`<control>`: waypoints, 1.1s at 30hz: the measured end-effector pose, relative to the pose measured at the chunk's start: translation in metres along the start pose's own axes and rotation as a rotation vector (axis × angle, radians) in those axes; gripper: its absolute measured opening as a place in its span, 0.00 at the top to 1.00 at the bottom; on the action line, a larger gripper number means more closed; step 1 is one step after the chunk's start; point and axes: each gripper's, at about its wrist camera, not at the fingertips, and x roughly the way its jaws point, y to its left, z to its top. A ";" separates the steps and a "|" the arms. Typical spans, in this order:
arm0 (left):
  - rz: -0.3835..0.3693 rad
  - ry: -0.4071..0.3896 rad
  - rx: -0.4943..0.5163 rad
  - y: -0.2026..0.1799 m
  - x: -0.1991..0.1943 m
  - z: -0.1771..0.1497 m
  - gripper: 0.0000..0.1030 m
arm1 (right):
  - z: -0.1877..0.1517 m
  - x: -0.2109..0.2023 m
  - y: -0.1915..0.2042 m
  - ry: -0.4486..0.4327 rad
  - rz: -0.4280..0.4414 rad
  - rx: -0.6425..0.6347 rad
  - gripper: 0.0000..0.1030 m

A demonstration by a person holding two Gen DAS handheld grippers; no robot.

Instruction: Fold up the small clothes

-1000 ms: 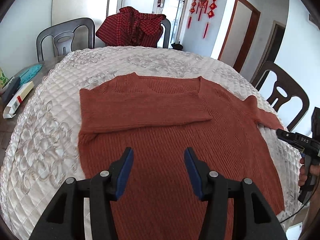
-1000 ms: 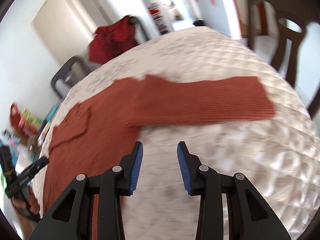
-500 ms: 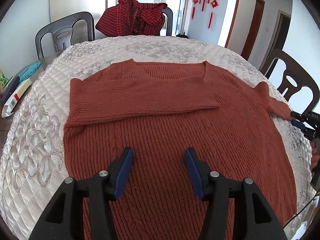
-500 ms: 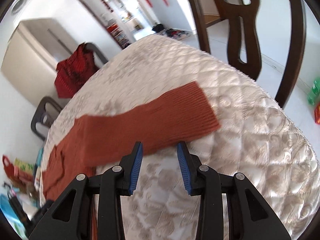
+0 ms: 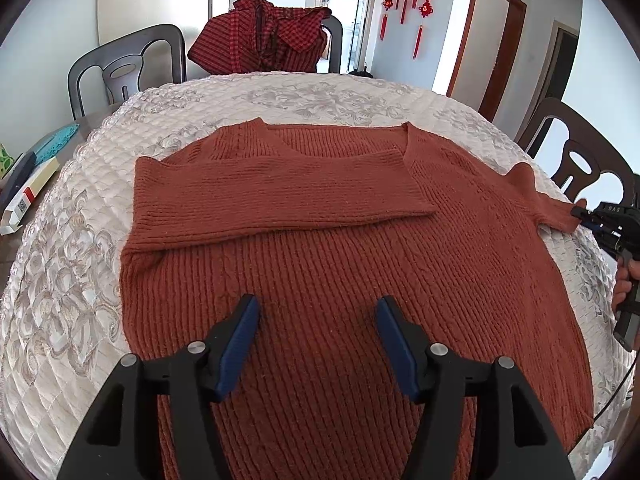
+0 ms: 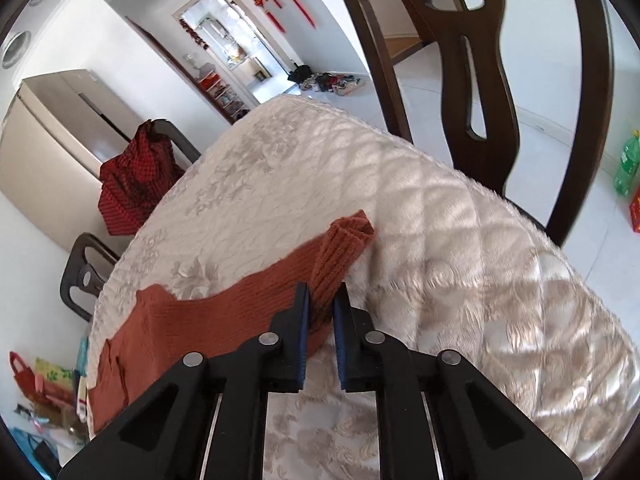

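Note:
A rust-orange knit sweater [image 5: 340, 248] lies flat on the quilted table cover [image 5: 64, 280], with one sleeve [image 5: 280, 196] folded across its chest. My left gripper [image 5: 316, 320] hovers over the sweater's lower body; its jaws are opening and hold nothing. The other sleeve [image 6: 248, 300] stretches out toward the table's right side. My right gripper [image 6: 321, 308] is shut on that sleeve's cuff [image 6: 344, 248], which bunches up between the blue pads. From the left wrist view, the right gripper [image 5: 588, 216] shows at the far right edge, at the sleeve end.
A red checked garment [image 5: 264, 36] hangs over a far chair. Dark chairs [image 6: 480, 80] stand around the table. A box [image 5: 28, 196] and a teal item [image 5: 52, 144] lie at the left edge. Bags [image 6: 44, 376] sit on the floor, and a green bottle [image 6: 626, 168] stands at the right.
My right gripper moved to the end of the outstretched sleeve and shut on its cuff, which now bunches up. My left gripper's jaws widened slightly over the sweater's body.

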 end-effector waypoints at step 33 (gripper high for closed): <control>-0.452 0.089 -0.202 -0.017 0.022 0.024 0.38 | -0.130 -0.004 0.157 0.331 0.467 -0.650 0.59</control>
